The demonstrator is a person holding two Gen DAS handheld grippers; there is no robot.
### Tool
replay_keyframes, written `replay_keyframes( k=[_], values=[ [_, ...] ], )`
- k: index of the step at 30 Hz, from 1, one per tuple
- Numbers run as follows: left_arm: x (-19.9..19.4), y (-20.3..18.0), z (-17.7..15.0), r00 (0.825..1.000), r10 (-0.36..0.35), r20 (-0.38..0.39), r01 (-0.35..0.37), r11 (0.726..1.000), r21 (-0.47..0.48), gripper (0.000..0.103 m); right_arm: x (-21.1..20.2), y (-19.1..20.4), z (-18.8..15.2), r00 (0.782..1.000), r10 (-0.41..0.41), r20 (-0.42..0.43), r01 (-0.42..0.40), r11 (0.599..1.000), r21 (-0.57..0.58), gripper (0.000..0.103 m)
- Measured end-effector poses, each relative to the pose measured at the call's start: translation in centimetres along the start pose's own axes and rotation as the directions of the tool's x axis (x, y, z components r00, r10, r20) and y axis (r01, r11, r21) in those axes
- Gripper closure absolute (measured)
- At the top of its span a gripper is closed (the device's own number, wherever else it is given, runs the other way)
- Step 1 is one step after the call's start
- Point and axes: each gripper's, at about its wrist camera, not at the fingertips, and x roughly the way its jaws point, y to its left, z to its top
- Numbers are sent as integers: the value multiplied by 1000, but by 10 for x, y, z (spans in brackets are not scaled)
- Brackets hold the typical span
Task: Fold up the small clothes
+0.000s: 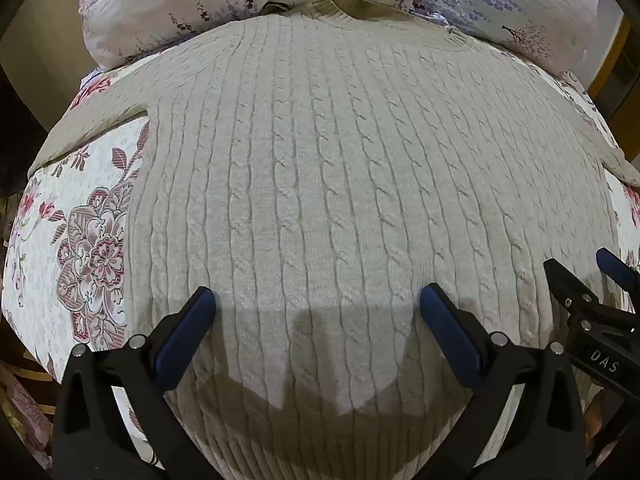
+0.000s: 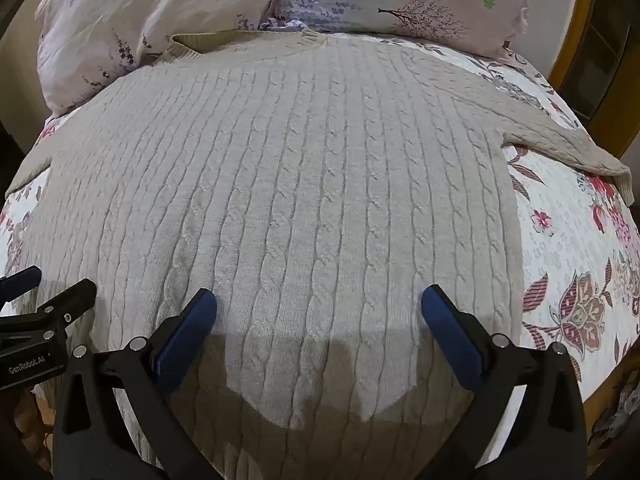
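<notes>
Two claws gape wide, empty, over cream cable-knit sweater (image 1: 320,180) flat on floral bed quilt (image 1: 80,216). Left claw (image 1: 318,306) reads "GenRobot.AI"; right claw (image 2: 319,306), at 3 o'clock, reads "DAS".

Sweater (image 1: 320,184) spread flat across the bed (image 1: 80,216), open bedspread on either side, pillows (image 2: 280,4) crowding the collar end, possibly overlapping it, right gripper (image 1: 576,276) close beside left gripper (image 1: 318,300), jaws wide apart.
</notes>
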Motion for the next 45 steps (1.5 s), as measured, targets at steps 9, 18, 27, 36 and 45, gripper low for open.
replay_keyframes(
  k=[9, 18, 27, 36, 45],
  values=[
    [0, 0, 0, 1000, 1, 3, -1, 1000, 0, 2, -1, 0, -1, 1000, 1, 3, -1, 1000, 1, 1],
    [0, 0, 0, 1000, 1, 4, -1, 1000, 0, 2, -1, 0, -1, 1000, 2, 3, -2, 1000, 1, 1],
    [0, 0, 0, 1000, 2, 5, -2, 1000, 1, 2, -1, 0, 0, 1000, 1, 7, -1, 1000, 2, 1],
    [0, 0, 0, 1000, 2, 6, -2, 1000, 1, 2, -2, 1, 0, 1000, 1, 8, -1, 1000, 2, 1],
    [0, 0, 0, 1000, 2, 6, -2, 1000, 1, 2, -2, 0, 0, 1000, 1, 9, -1, 1000, 2, 1]
  ],
)
